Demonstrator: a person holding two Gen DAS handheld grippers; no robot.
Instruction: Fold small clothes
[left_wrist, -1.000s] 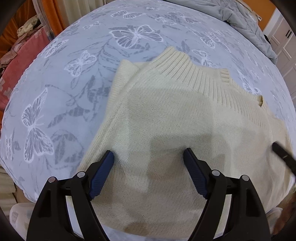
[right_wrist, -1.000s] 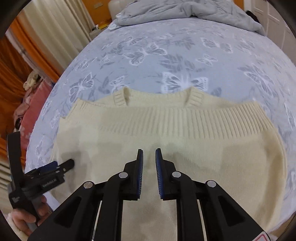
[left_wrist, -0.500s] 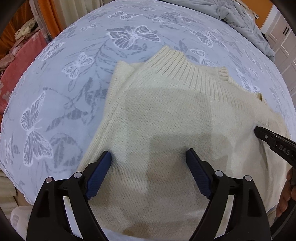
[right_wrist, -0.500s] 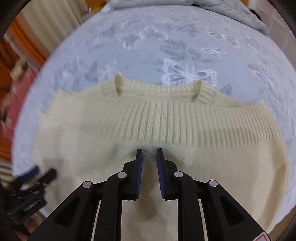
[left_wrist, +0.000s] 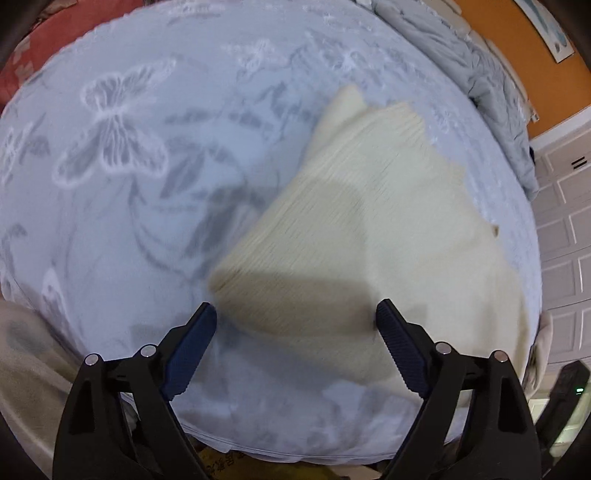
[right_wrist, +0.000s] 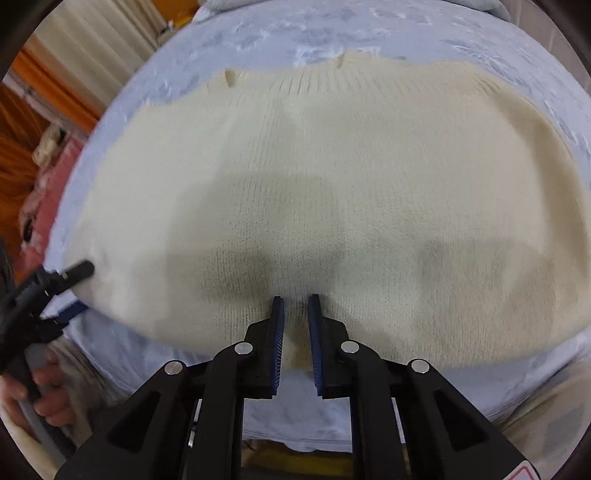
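Note:
A cream knitted sweater (right_wrist: 332, 177) lies folded flat on the bed, its ribbed band and neck at the far side; it also shows in the left wrist view (left_wrist: 369, 229). My left gripper (left_wrist: 295, 317) is open, jaws wide apart, at the sweater's near left corner; it also shows in the right wrist view (right_wrist: 74, 291), one finger above and one below that edge. My right gripper (right_wrist: 295, 301) is nearly closed with a narrow gap between its jaws, low over the sweater's near edge at its middle. Whether it pinches fabric is not clear.
The bed (left_wrist: 129, 184) has a blue-grey sheet with white butterflies. A crumpled grey quilt (left_wrist: 461, 55) lies at the far end. A red patterned cushion (right_wrist: 44, 192) and orange curtains stand to the left. White cabinet doors (left_wrist: 565, 229) are on the right.
Both grippers have dropped and pulled back to the sweater's near edge. The left one swung left to the corner. The right one sits lower, close over the fabric.

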